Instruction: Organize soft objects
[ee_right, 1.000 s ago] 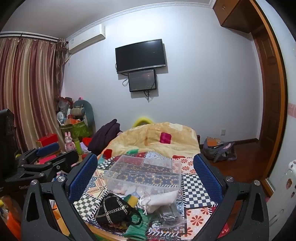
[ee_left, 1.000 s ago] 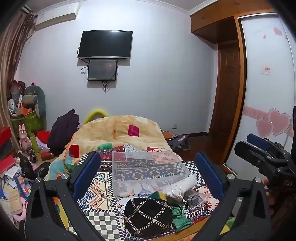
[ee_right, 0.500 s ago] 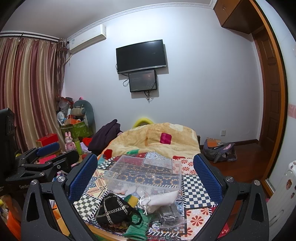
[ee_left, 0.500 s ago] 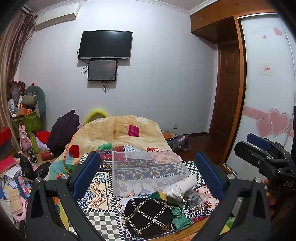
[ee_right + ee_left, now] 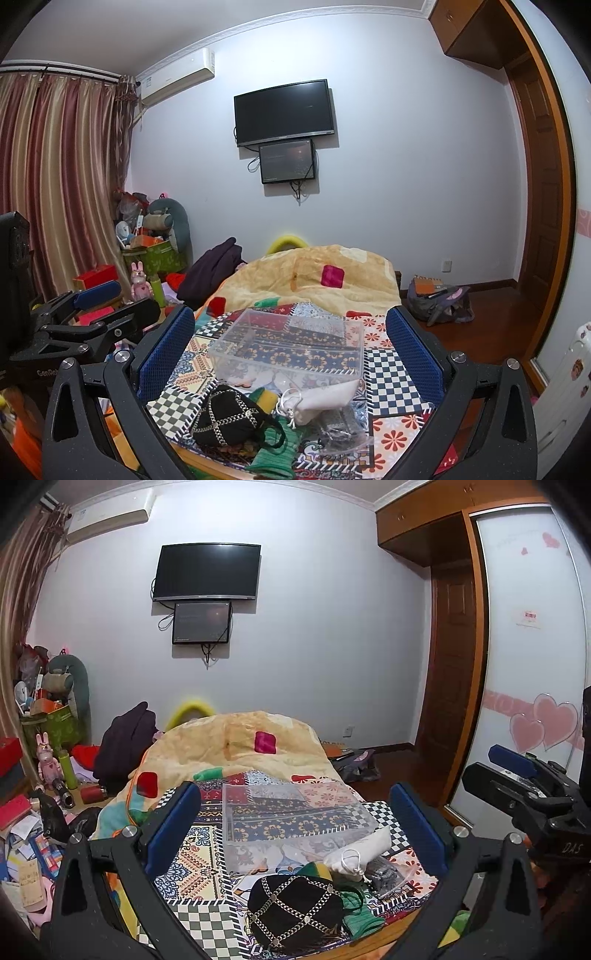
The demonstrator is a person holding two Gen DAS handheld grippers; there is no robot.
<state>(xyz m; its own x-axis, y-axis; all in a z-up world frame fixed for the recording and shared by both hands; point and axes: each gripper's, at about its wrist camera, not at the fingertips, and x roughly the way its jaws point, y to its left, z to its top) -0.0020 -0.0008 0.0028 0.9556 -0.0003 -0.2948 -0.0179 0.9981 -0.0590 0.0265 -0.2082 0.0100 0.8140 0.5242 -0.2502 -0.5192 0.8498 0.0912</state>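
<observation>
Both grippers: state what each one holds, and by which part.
Nothing is held. The left gripper and right gripper are open above the bed, apart from the clear plastic box.

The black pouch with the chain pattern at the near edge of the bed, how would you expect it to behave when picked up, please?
The black pouch looks like soft fabric, so it will probably sag and fold in a gripper. Its rounded bulge suggests some filling, likely light. The metal chain trim may be slippery, and the green knit item touching it could drag along.
</observation>
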